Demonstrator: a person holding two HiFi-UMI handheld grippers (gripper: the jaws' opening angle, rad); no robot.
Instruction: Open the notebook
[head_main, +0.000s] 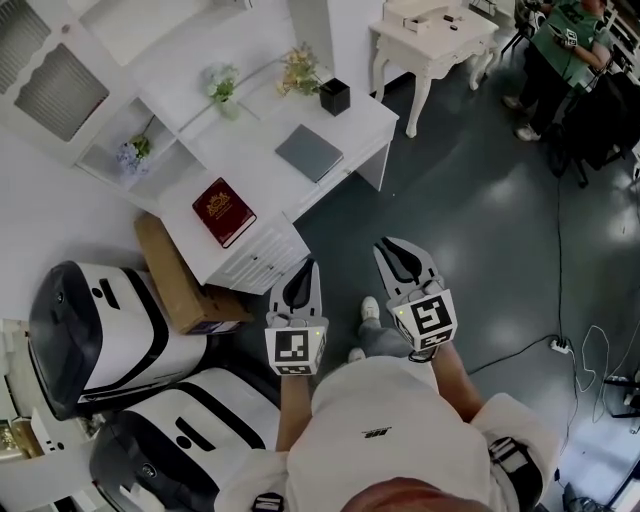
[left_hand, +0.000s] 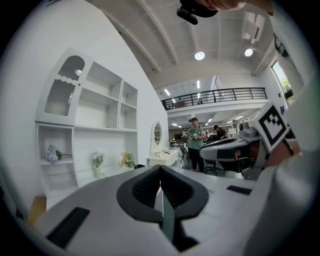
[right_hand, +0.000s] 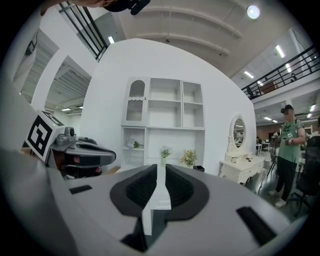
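A grey closed notebook (head_main: 308, 152) lies flat on the white desk (head_main: 352, 128), toward its right end. A dark red book (head_main: 223, 211) with a gold crest lies shut at the desk's near left end. Both grippers hang in front of the person, over the dark floor and short of the desk. My left gripper (head_main: 306, 266) (left_hand: 160, 169) has its jaws together with nothing between them. My right gripper (head_main: 388, 246) (right_hand: 158, 167) is likewise shut and empty. Each gripper view looks across at the white shelf unit, and the desk top is hidden behind the jaws.
On the desk's far edge stand a black pot (head_main: 334, 96) and two small flower vases (head_main: 222, 88). A cardboard box (head_main: 175, 275) leans beside the drawers. White rounded machines (head_main: 95, 320) fill the lower left. A white dressing table (head_main: 430, 35) and a person in green (head_main: 565, 50) are beyond.
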